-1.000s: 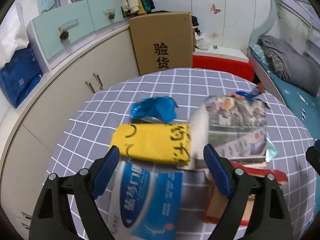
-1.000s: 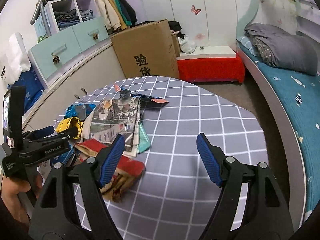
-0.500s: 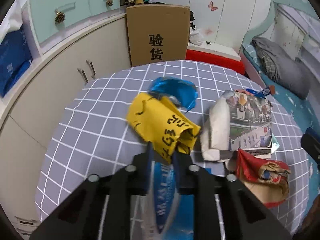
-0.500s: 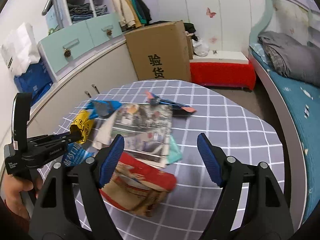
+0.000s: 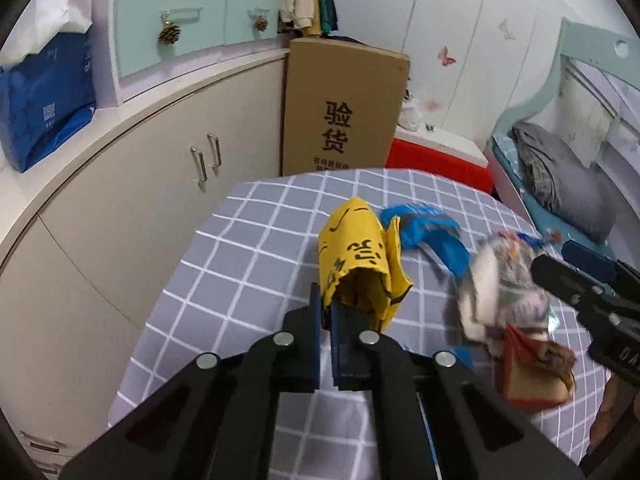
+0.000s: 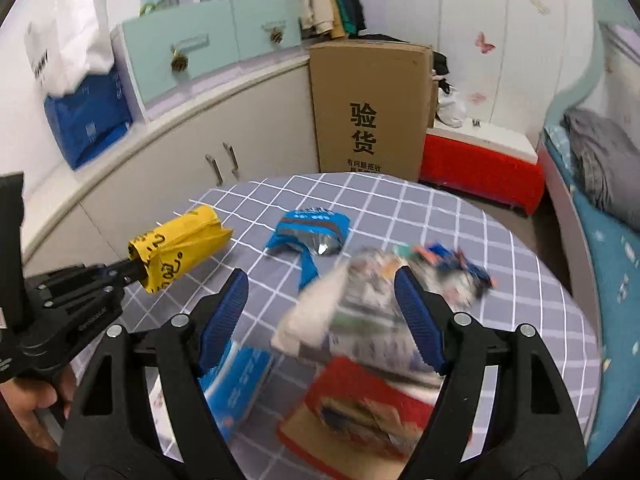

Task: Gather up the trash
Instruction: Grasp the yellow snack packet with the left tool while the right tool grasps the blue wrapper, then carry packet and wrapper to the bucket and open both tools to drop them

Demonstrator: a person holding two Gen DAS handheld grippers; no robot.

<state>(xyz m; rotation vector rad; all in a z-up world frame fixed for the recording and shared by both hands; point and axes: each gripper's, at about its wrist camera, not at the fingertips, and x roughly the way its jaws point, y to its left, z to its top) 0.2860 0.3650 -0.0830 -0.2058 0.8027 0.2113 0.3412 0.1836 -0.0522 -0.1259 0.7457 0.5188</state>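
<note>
My left gripper (image 5: pixel 327 312) is shut on a yellow wrapper (image 5: pixel 360 264) with black writing and holds it above the checked round table (image 5: pixel 248 264); it also shows in the right wrist view (image 6: pixel 180 252). My right gripper (image 6: pixel 320 312) is open and empty, hovering over a crumpled printed paper packet (image 6: pixel 360 312). A blue foil wrapper (image 6: pixel 312 232) lies on the table behind. A red and brown packet (image 6: pixel 360 408) and a blue and white packet (image 6: pixel 236 384) lie near the table's front.
A tall cardboard box (image 5: pixel 344 108) stands behind the table, next to a red bench (image 5: pixel 436 160). White cupboards (image 5: pixel 140 184) curve along the left. A bed (image 5: pixel 568 184) with grey bedding is on the right. A small blue and red wrapper (image 6: pixel 456 260) lies far right.
My left gripper closed on the yellow wrapper and lifted it off the table. My right gripper moved left and forward over the paper packet, staying open.
</note>
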